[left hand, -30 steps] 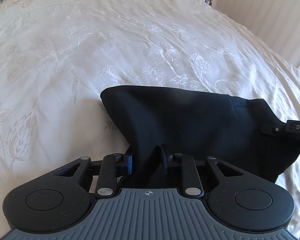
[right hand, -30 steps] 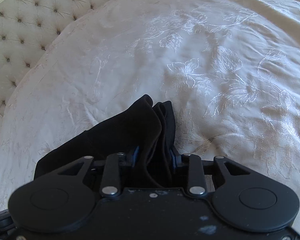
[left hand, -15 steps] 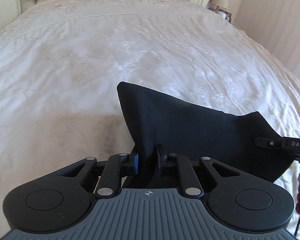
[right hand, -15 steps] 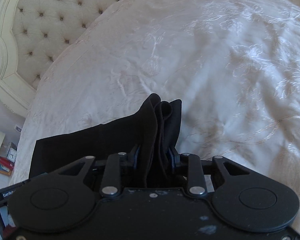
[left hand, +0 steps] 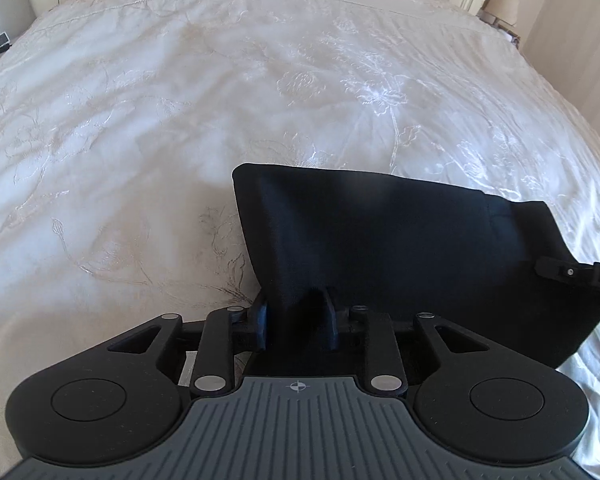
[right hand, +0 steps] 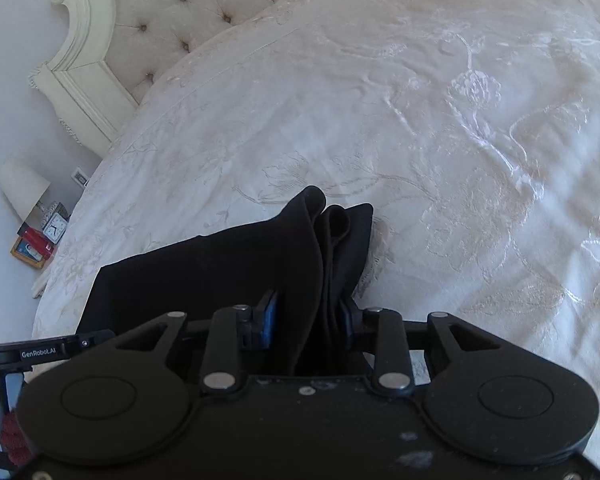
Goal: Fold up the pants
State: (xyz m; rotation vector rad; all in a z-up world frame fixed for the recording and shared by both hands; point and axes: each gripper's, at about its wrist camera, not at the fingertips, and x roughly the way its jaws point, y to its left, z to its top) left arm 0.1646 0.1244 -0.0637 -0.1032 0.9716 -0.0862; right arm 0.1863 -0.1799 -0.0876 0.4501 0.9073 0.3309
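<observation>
The black pants point(left hand: 400, 248) are hanging in the air over the big cream bedspread point(left hand: 180, 120), held up at two spots. The left gripper point(left hand: 296, 320) is pinching one end of the cloth, with its two fingers pressed in on the fabric. The right gripper point(right hand: 306, 316) is squeezing the other end, where the pants point(right hand: 220, 264) are bunching into a few thick folds that are poking up past its fingers. So both claws are closed narrow on the pants — neither one is open.

The cloth between them is sagging a little and looking smooth, so I am guessing it is soft, floppy and light. It will not be holding any shape by itself. It looks already doubled over, though I cannot tell how many layers there are.

The best places to hold are the corners and edges, right where the claws are gripping now. Soft cloth like this can slip out if the pinch is catching only one layer — so the thick bunch on the right side needs a firm squeeze.

A tufted headboard point(right hand: 172, 12) is standing at the far end of the bed.
</observation>
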